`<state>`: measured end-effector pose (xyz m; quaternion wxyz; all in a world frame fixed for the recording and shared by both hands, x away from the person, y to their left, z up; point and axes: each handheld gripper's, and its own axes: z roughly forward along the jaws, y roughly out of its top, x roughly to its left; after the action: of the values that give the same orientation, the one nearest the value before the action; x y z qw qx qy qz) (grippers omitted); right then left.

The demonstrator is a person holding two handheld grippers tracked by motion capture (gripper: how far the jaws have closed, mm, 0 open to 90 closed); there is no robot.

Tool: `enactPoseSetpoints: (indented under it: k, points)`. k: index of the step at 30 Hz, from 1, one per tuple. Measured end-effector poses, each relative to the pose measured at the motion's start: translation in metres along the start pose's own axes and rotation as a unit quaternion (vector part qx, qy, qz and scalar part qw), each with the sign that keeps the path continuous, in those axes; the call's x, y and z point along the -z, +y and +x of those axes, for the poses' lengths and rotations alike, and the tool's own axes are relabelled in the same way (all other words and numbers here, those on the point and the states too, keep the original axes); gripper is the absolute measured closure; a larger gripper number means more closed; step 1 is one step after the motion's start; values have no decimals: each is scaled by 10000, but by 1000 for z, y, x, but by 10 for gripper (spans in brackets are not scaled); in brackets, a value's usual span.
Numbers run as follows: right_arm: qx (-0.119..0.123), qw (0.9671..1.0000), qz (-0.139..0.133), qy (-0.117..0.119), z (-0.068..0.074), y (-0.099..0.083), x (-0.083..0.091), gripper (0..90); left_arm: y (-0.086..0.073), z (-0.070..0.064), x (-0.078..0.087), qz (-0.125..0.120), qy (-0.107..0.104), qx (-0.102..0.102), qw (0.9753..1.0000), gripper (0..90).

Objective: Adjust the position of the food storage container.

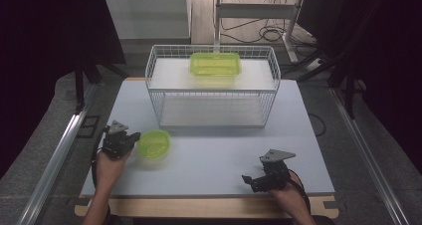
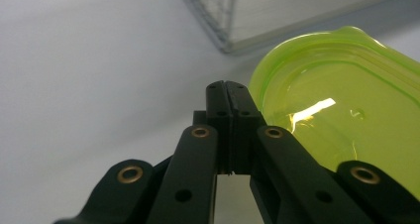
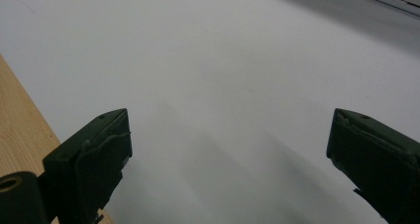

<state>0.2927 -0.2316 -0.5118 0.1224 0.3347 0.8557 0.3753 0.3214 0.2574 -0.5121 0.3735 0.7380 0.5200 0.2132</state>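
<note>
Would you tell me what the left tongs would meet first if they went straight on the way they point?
Probably the small green lid: the shut left tongs sit right beside its rim, though contact is unclear. Beyond stands the wire basket.

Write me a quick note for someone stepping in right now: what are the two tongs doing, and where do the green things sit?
Left tongs: shut, empty, tips right beside the rim of the small tub; whether they touch it cannot be told.
Right tongs: open, empty, low over the bare table near its front edge.
Small tub: on the table in front of the basket, at the left.
Large tub: on the basket's upper shelf.
Done: the large tub seems already placed.
Left: probably grip the small tub and move it to the basket; nothing is held yet.
</note>
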Motion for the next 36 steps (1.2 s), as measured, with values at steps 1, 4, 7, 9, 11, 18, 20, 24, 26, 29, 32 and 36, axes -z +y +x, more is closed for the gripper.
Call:
enactPoseSetpoints:
  k: [1, 4, 7, 9, 11, 18, 20, 24, 26, 29, 32, 36]
  points:
    - [0, 10000, 0, 0, 0, 0, 0, 40, 1, -3, -1, 6, -27, -30, 10000, 900]
    - [8, 10000, 7, 6, 0, 0, 0, 40, 5, -18, -6, 9, -129, -215, 9997, 900]
    - [13, 10000, 12, 9, 0, 0, 0, 41, 9, -29, -11, 18, -222, -333, 9992, 900]
    - [24, 10000, 28, 14, 0, 0, 0, 41, 12, -35, -14, 22, -303, -387, 9988, 900]
    - [26, 10000, 31, 16, 0, 0, 0, 41, 13, -40, -16, 21, -366, -399, 9985, 900]
    - [44, 10000, 50, 20, 1, 0, -1, 41, 16, -59, -22, 53, -624, -485, 9969, 900]
    - [48, 10000, 50, 19, 1, 0, -1, 41, 17, -66, -23, 58, -701, -508, 9962, 900]
    - [51, 10000, 53, 11, 0, -1, -1, 41, 19, -80, -25, 60, -807, -585, 9950, 900]
    - [49, 10000, 45, 13, 0, -1, 0, 42, 21, -82, -24, -12, -771, -603, 9952, 900]
    - [21, 10000, 20, 1, -1, -1, 1, 41, 22, -75, -17, -126, -634, -526, 9965, 897]
    - [23, 10000, 14, -6, -3, -1, 2, 42, 15, -65, -15, 12, -677, -495, 9965, 900]
    - [36, 10000, 14, -11, -3, -1, 2, 42, 2, -64, -20, 376, -888, -695, 9929, 900]
